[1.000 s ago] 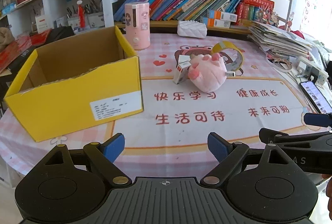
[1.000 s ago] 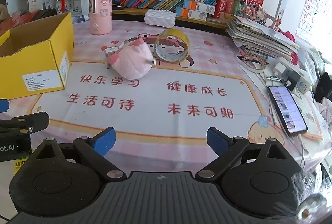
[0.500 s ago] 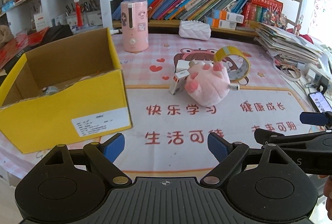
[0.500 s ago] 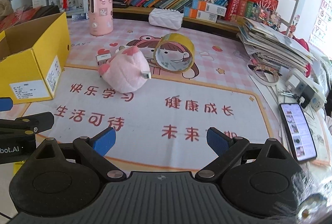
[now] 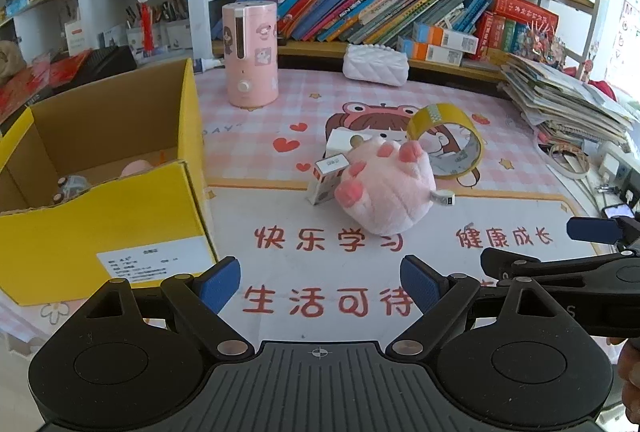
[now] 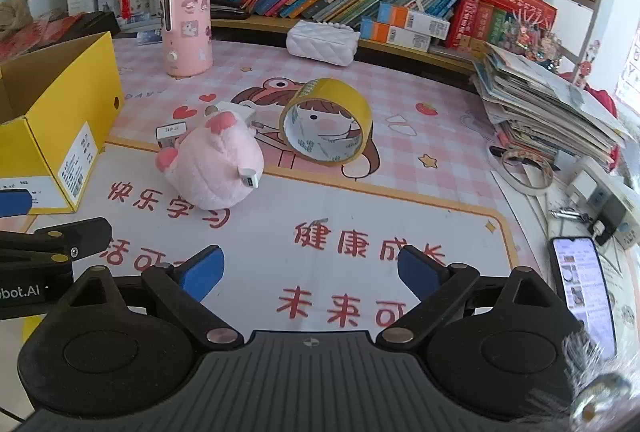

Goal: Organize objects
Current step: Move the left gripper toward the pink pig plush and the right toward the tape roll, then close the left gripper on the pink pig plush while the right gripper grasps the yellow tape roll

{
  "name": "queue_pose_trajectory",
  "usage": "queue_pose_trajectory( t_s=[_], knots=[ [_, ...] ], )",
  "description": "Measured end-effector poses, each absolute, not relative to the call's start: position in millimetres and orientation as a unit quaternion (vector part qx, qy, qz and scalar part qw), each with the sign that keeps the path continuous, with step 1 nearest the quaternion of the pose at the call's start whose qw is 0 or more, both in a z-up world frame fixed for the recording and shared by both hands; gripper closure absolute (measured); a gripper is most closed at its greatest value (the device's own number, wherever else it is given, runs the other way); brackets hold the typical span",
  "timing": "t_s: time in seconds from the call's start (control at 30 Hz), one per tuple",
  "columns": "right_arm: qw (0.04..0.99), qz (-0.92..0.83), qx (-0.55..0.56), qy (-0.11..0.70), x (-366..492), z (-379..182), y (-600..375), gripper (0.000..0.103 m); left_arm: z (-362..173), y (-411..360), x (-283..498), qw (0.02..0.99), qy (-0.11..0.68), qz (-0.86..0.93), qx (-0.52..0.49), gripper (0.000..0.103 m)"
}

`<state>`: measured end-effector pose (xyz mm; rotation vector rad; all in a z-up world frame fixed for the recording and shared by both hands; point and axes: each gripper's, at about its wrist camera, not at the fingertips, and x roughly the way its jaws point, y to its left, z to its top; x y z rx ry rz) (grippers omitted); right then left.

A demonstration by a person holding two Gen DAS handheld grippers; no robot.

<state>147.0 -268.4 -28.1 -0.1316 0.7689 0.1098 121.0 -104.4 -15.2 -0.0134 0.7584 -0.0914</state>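
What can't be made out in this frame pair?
- Yellow box contents: left wrist view, front wall hides all but a pink shape and small bits.
- Small carton behind the plush toy: mostly covered, print too small.
- Phone: right wrist view, screen unreadable.

Left tongs (image 5: 320, 286) and right tongs (image 6: 310, 272) gape wide, empty.

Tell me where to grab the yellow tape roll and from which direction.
Pinch the top of the tape roll across its band, one finger through the hole and one outside. It stands on edge, its open face turned toward the right gripper, so come down from above. The plush paw lies to its left, seemingly apart.
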Motion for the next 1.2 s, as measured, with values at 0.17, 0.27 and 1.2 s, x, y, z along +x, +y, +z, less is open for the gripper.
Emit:
queue_pose_trajectory(
  t_s=[0.17, 0.27, 1.2],
  knots=[
    [0.923, 0.075, -0.064, 0.373, 158.0, -28.6, -271.8, 0.011, -13.6, -108.3, 126.2, 0.929, 0.369, -0.033, -0.010, 0.014],
    [0.923, 0.087, -0.062, 0.370, 164.5, -28.0, -273.8, 0.012, -12.6, -109.8, 129.8, 0.930, 0.367, -0.024, -0.012, 0.014],
    [0.937, 0.062, -0.024, 0.344, 245.3, -28.9, -333.2, 0.020, -35.2, -139.2, 225.5, 0.900, 0.416, -0.030, -0.130, 0.014]
  ],
)
